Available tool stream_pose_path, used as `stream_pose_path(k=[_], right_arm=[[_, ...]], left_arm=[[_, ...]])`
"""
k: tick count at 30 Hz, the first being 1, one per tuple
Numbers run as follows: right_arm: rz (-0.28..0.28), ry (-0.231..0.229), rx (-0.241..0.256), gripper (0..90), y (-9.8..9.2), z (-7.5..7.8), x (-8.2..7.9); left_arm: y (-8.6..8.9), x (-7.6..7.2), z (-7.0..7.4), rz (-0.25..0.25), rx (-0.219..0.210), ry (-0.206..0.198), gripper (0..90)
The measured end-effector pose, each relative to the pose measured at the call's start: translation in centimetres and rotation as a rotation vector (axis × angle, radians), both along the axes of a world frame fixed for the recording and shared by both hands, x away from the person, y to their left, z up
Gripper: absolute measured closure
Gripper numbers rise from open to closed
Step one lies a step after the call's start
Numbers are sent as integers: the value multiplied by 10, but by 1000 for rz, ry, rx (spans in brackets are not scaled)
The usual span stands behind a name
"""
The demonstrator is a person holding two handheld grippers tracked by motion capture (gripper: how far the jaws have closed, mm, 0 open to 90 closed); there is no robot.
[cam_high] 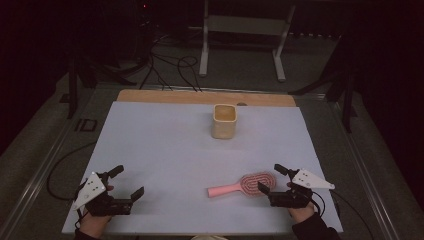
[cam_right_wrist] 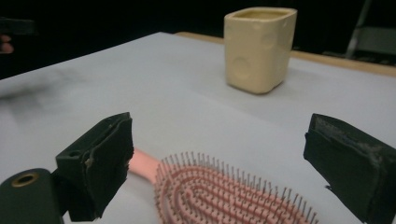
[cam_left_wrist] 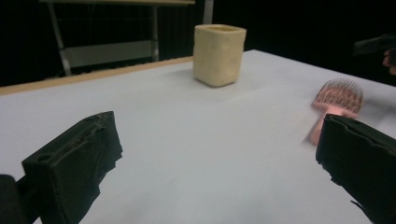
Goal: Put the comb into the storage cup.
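Hairbrush (cam_high: 243, 184) lies ungrasped at five o'clock on the table (cam_high: 165, 145), right gripper (cam_high: 270, 179) wide open around its head, left gripper (cam_high: 127, 182) wide open, empty; cup (cam_high: 223, 121) at twelve awaits.

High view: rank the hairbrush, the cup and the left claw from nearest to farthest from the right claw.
1. Pink hairbrush: its head lies right at the right claw.
2. Cream cup: upright, far middle of the table.
3. Left claw: near left corner.
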State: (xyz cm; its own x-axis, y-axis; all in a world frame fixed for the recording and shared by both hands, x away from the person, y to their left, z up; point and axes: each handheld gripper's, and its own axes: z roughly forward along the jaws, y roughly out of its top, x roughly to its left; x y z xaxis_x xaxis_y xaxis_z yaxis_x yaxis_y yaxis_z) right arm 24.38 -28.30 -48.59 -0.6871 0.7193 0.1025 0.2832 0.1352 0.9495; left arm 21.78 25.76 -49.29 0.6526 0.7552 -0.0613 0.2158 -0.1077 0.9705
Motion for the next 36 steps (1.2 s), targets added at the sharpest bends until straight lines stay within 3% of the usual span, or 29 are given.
stream_pose_path(k=[7, 10, 15, 18, 22, 28, 36], right_arm=[[-13, 4, 2, 80, 0, 3, -3], [-43, -31, -32, 81, 5, 5, -6], [-40, -55, -13, 82, 8, 14, -11], [-40, -50, -13, 82, 7, 16, -11], [-33, -10, -5, 82, 7, 24, -9], [-24, -10, 5, 81, 8, 41, -8], [-3, -9, -25, 81, 19, 63, 1]], left_arm=[[-3, -1, -5, -18, 34, 23, 1], [-1, -1, -6, -13, 14, 27, 1], [3, -3, -4, 15, 1, 15, 1], [3, -4, -4, 21, 0, 16, 1], [2, -3, -3, 28, 1, 16, 1], [2, -3, -4, 27, 5, 18, 1], [2, -3, -4, 25, 1, 19, 1]])
